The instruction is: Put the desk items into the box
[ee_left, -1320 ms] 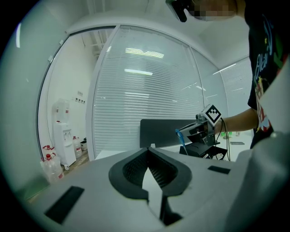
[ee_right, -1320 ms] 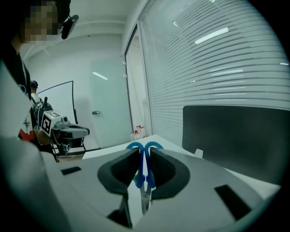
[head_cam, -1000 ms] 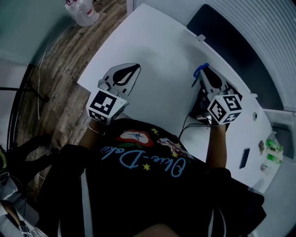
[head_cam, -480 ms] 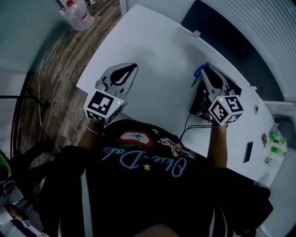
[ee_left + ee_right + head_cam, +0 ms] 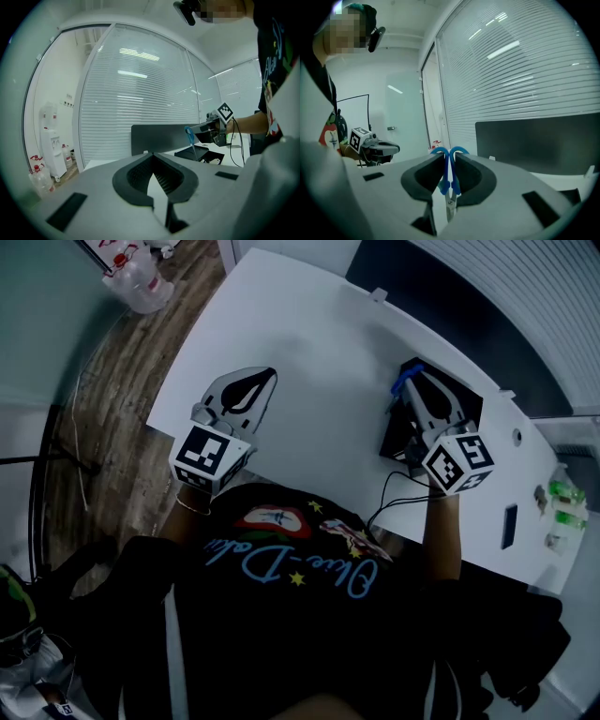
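The right gripper (image 5: 449, 157) is clenched on a pair of blue-handled metal scissors (image 5: 449, 174). Its dark pads press the two handle loops together, the loops poke out past the tips, and the blades hang down between the jaws. In the head view the scissors (image 5: 403, 382) are held in the air at the far left edge of the open black cardboard box (image 5: 397, 435), not yet inside it. The box lies on the white desk (image 5: 309, 362) under the right gripper (image 5: 412, 382). The left gripper (image 5: 152, 157) has its jaws closed tip to tip with nothing between them, and in the head view it hovers over the bare near left part of the desk (image 5: 267, 377), well apart from the box. From the left gripper view, nothing stands between the hanging scissors (image 5: 191, 139) and the box (image 5: 202, 155). A dark upright panel (image 5: 422, 287) runs along the far edge of the desk, in front of white slatted blinds (image 5: 525, 296). To the right of the box, a small flat black object (image 5: 509, 526) and some green-topped items (image 5: 561, 495) lie near the desk's end. A thin black cable (image 5: 389, 507) runs from the right gripper toward the person. Clear plastic water bottles (image 5: 136, 282) sit on the wooden floor (image 5: 112, 399) to the left.
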Motion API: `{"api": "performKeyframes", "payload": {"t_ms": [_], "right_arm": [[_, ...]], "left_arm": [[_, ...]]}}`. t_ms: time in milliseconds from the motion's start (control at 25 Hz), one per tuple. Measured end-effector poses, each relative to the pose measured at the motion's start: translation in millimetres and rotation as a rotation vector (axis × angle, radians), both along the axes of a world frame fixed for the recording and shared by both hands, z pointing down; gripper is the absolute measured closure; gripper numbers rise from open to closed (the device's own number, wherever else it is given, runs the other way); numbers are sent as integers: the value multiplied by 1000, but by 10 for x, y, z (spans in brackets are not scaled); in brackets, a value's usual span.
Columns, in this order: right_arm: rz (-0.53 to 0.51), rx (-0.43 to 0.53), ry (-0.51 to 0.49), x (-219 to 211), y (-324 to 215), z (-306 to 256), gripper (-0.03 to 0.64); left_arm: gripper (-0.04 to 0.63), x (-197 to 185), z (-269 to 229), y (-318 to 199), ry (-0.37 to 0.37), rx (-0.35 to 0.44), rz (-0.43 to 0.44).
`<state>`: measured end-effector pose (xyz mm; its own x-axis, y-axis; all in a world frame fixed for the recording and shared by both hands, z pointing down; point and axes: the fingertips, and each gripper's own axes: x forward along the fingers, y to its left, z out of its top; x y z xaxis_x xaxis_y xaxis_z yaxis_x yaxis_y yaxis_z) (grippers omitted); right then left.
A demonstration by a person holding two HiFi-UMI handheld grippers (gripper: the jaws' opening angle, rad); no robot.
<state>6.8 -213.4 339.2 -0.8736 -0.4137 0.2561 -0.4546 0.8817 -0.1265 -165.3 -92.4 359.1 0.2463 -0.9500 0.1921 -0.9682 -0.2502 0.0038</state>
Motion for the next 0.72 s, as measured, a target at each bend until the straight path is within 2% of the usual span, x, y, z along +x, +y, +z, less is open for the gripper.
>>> {"api": "performKeyframes", "payload": {"t_ms": [720], "right_arm": [[155, 13, -15, 659, 157, -109, 538]], "left_arm": [[588, 526, -5, -144, 26, -2, 157]]}}
